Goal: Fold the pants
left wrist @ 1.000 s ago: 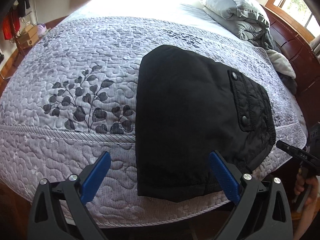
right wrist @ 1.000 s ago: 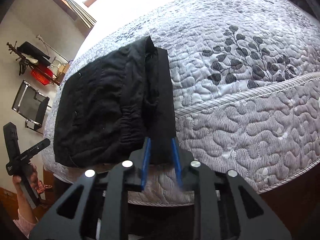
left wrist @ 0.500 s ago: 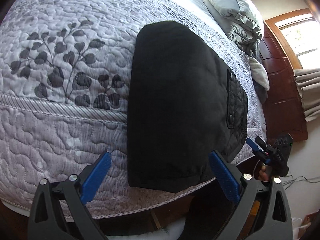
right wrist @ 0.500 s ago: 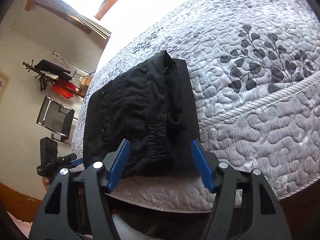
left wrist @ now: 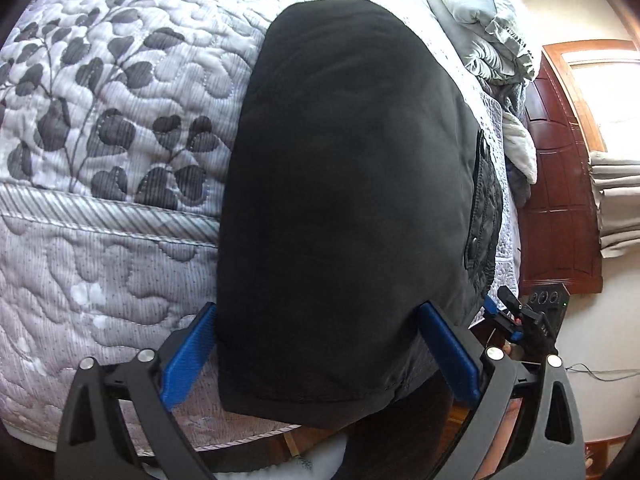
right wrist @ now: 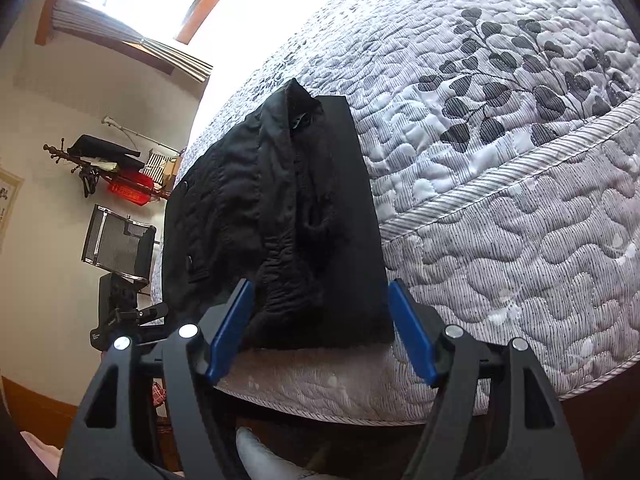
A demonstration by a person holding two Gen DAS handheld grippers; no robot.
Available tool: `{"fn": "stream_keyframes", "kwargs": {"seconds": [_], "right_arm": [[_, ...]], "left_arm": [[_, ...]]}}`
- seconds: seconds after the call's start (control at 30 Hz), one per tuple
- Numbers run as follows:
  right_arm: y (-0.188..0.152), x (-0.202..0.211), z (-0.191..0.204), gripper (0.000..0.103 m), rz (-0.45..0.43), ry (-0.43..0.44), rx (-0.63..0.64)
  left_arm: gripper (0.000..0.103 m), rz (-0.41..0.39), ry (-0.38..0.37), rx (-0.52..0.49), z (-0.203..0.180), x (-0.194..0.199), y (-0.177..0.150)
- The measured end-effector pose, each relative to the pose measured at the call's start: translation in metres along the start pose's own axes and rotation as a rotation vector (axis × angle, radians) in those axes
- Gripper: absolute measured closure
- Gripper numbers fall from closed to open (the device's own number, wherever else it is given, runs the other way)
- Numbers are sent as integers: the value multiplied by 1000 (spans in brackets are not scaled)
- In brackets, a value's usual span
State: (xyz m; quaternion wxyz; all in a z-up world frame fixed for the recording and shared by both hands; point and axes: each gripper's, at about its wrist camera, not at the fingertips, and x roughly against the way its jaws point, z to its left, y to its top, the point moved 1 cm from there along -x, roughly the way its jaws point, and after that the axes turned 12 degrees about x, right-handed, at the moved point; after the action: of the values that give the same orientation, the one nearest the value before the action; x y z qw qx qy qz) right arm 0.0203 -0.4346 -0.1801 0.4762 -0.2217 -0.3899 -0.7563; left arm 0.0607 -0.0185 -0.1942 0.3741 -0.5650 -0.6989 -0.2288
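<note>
Black pants lie folded into a thick packet on the grey leaf-patterned quilt, with one end hanging a little past the bed's front edge. My left gripper is open, its blue pads either side of that near end. In the right wrist view the pants show their gathered waistband side. My right gripper has its jaws opening, the packet's edge lies between the pads, and they do not press on it. Each gripper shows in the other's view: the right gripper and the left gripper.
A bundled grey duvet lies at the bed's far end by dark wooden panelling. A coat rack with a red item and a folding chair stand by the wall. A person's socked foot is below the bed's edge.
My right gripper has opened from shut on the pants' edge and let it go. My left gripper has sunk and tilted down, so the pants' near end now sits between its pads.
</note>
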Motion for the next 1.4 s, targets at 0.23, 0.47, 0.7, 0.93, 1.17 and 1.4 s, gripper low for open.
{"fn": "stream_keyframes", "kwargs": {"seconds": [0.23, 0.47, 0.7, 0.93, 1.17, 1.4], "right_arm": [[-2, 3, -6, 27, -4, 32, -13], [0, -11, -14, 24, 23, 78, -44], [1, -21, -25, 21, 65, 162, -57], [9, -32, -26, 19, 95, 248, -41], [14, -47, -15, 17, 137, 214, 9], [24, -61, -5, 15, 149, 209, 36]], "left_arm": [[4, -29, 38, 33, -12, -6, -4], [4, -19, 95, 7, -33, -21, -9], [4, 153, -66, -2, -20, -33, 14], [4, 237, -119, -61, -25, -52, 24], [3, 186, -54, -104, -43, -60, 14], [3, 174, -67, -88, -38, -63, 10]]}}
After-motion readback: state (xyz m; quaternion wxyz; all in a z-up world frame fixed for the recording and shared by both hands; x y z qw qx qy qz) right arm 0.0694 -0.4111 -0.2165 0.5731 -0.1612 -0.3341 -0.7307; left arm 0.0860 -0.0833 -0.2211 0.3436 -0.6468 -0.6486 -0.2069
